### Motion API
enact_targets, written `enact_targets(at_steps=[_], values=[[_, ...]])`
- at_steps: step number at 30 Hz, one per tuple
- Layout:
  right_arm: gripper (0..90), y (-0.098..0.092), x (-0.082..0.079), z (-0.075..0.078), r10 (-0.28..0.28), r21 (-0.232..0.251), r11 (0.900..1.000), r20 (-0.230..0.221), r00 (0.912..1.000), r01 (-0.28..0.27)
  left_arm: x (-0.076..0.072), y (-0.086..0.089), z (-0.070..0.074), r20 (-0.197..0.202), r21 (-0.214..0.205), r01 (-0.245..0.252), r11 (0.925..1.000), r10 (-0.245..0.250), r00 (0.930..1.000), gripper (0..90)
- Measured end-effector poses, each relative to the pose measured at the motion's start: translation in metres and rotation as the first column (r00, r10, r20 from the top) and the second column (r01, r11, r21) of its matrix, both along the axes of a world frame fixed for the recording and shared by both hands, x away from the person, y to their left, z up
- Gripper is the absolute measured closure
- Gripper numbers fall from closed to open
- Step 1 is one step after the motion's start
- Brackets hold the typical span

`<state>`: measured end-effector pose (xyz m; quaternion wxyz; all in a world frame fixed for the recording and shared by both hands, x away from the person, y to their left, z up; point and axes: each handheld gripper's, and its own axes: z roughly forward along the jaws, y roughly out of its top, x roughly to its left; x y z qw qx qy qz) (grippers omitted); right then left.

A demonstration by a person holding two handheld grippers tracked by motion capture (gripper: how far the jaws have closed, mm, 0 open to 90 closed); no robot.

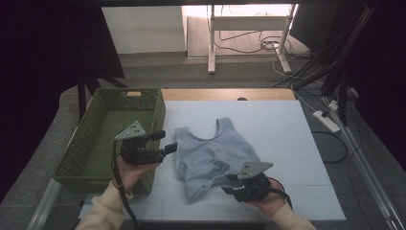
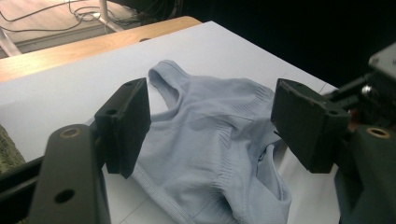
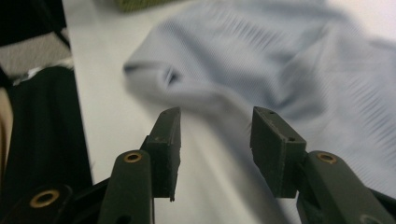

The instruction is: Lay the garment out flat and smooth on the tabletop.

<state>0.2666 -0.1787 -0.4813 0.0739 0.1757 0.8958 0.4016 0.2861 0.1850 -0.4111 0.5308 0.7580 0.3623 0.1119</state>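
Light blue tank top (image 1: 214, 155) lies crumpled on the white tabletop (image 1: 282, 129), roughly mid-width and toward the near edge. Straps point to the far edge; hem bunched toward me. In the left tool view the garment (image 2: 210, 140) is rumpled, with one strap loop raised at the far end and a fold along its near side.

My left tool (image 1: 165, 142) hangs above the tabletop's left edge, between the green basket (image 1: 95, 139) and the tank top. Jaws stand well apart, nothing between the pads. In its own view the left tool (image 2: 210, 123) looks across the garment without touching it.

My right tool (image 1: 230, 184) sits near the near edge, just beside the bunched hem. In its own view the right tool (image 3: 215, 149) has its jaws parted with only bare tabletop in the gap, and the fabric (image 3: 280, 60) lies just beyond the tips, blurred. No grip on the cloth.

Green mesh basket sits at the left edge of the tabletop, touching it. A strip of wood (image 1: 225, 94) shows along the far edge.
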Motion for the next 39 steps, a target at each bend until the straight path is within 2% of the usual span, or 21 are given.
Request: enact_targets(at_steps=[4, 8, 11, 14, 18, 19, 20, 24, 26, 34, 39], values=[[53.4, 0.002, 0.000, -0.012, 0.002, -0.056, 0.9984, -0.028, 0.9996, -0.004, 0.000, -0.001, 0.001, 0.004, 0.000, 0.004, 1.0000, -0.004, 1.0000, 29.0], [51.4, 0.003, 0.007, -0.018, -0.020, -0.101, 0.9947, -0.008, 0.9998, 0.019, -0.001, -0.001, 0.001, 0.003, 0.001, 0.003, 1.0000, -0.003, 1.0000, 29.0], [50.9, 0.000, 0.016, -0.023, -0.067, -0.143, 0.9873, 0.028, 0.9974, 0.071, -0.001, -0.001, 0.001, 0.004, -0.001, 0.001, 1.0000, -0.001, 1.0000, 29.0], [50.4, -0.002, 0.023, -0.026, -0.087, -0.164, 0.9825, 0.013, 0.9961, 0.088, -0.001, 0.000, 0.001, 0.005, -0.001, 0.001, 1.0000, -0.001, 1.0000, 29.0], [48.1, 0.000, 0.027, -0.033, -0.092, -0.224, 0.9702, 0.010, 0.9957, 0.092, -0.001, -0.001, 0.001, 0.005, -0.001, 0.002, 1.0000, -0.002, 1.0000, 29.0], [47.8, 0.000, 0.028, -0.034, -0.093, -0.233, 0.9682, 0.003, 0.9956, 0.092, -0.001, -0.001, 0.001, 0.005, 0.000, 0.002, 1.0000, -0.002, 1.0000, 29.0], [47.8, -0.001, 0.029, -0.034, -0.098, -0.219, 0.9712, -0.008, 0.9952, 0.094, -0.001, -0.001, 0.001, 0.006, 0.000, 0.003, 1.0000, -0.003, 1.0000, 29.0], [48.4, -0.001, 0.031, -0.035, -0.098, -0.215, 0.9722, -0.016, 0.9951, 0.092, -0.001, -0.001, 0.001, 0.004, 0.000, 0.003, 1.0000, -0.003, 1.0000, 29.0], [51.9, -0.001, 0.032, -0.035, -0.102, -0.214, 0.9719, -0.013, 0.9947, 0.097, -0.001, -0.002, 0.000, 0.003, 0.002, 0.004, 1.0000, -0.004, 1.0000, 29.0], [76.8, -0.004, 0.040, -0.033, -0.132, -0.221, 0.9672, -0.013, 0.9911, 0.126, -0.001, -0.003, 0.001, 0.005, 0.005, 0.006, 1.0000, -0.006, 1.0000, 29.0], [86.0, -0.003, 0.038, -0.032, -0.105, -0.246, 0.9635, 0.010, 0.9944, 0.105, -0.001, -0.002, 0.000, 0.004, 0.002, 0.006, 1.0000, -0.006, 1.0000, 28.9]])
